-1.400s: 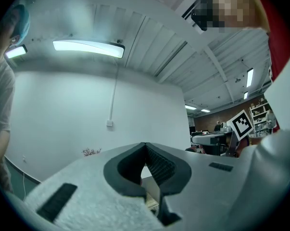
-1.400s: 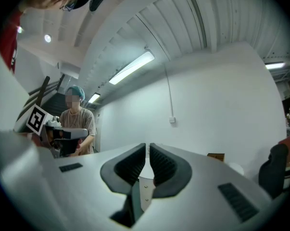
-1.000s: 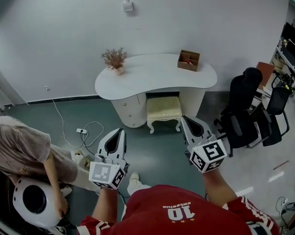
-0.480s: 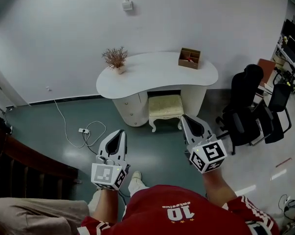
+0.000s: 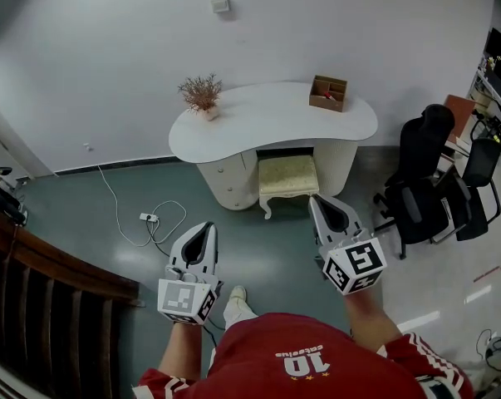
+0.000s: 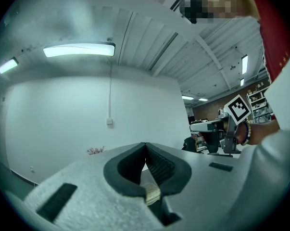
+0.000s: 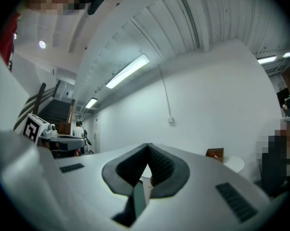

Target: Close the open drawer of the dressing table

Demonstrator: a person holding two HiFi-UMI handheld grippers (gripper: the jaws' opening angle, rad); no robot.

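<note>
Here, the white kidney-shaped dressing table (image 5: pixel 275 115) is seen well ahead of both sets of jaw tips. Its curved drawer pedestal (image 5: pixel 227 179) is placed straight ahead of the left gripper (image 5: pixel 207 227) and ahead-left of the right gripper (image 5: pixel 318 201). Which drawer stands open cannot be told. Both grippers are held closed and empty. The drawer is judged rigid, light and free-sliding, best pushed squarely at the middle of its front panel with closed tips.

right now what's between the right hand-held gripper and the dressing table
Head view: a cushioned stool tucked partly under the dressing table, then bare green floor back to the right hand-held gripper.
</note>
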